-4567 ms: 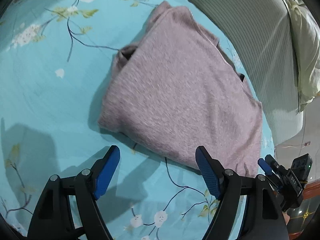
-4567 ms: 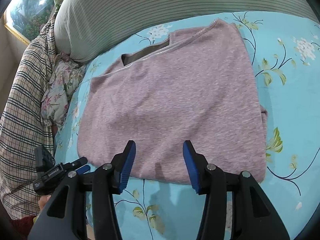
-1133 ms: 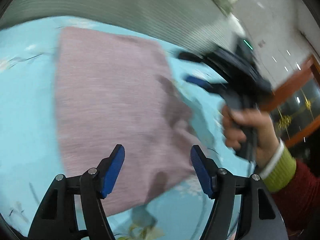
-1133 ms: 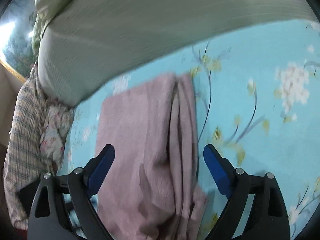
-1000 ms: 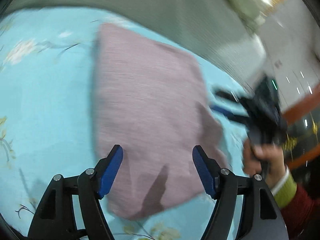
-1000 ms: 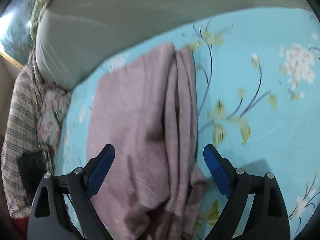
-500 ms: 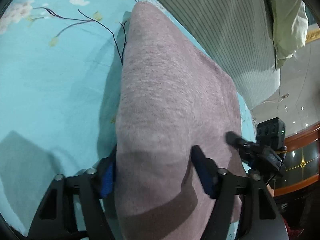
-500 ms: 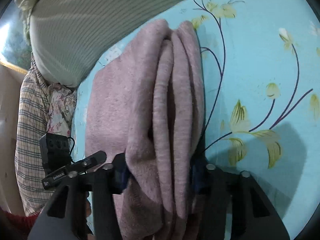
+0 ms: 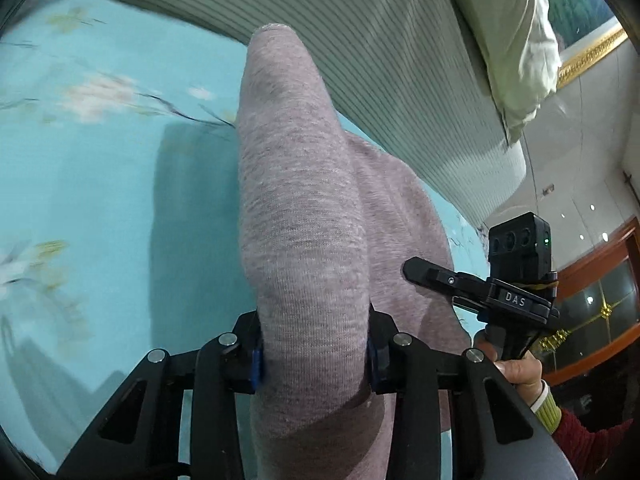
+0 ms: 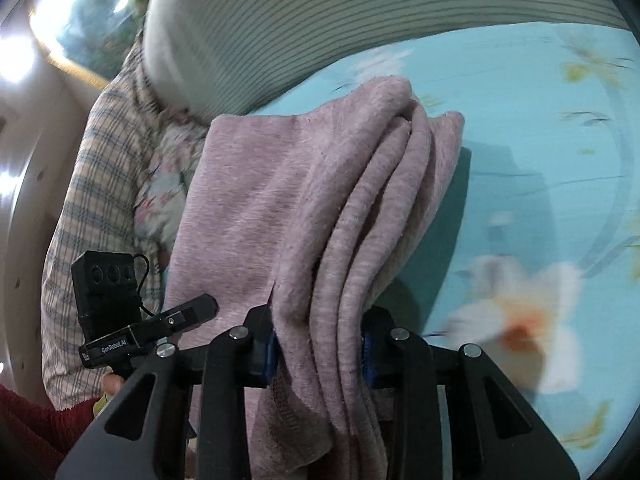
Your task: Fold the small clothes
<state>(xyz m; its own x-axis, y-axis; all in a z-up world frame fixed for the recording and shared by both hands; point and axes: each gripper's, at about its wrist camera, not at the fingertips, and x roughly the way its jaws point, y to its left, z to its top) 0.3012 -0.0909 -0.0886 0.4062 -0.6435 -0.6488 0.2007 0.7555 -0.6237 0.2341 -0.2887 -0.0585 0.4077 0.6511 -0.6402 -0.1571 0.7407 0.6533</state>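
A folded mauve knit garment is held up off the turquoise floral bedsheet. My left gripper is shut on the garment's smooth folded edge. My right gripper is shut on the opposite edge, where several stacked layers show. The right gripper also shows in the left wrist view, at the garment's right side. The left gripper shows in the right wrist view, at the garment's left side. The blue pads are mostly hidden by cloth.
A grey-green striped bolster lies along the far side of the bed, also in the right wrist view. A pale pillow sits beyond it. A plaid cloth and floral fabric lie at the left.
Both grippers have closed on the folded garment's opposite edges and lifted it off the sheet; half a second ago the jaws were just around it, a second ago open above it.
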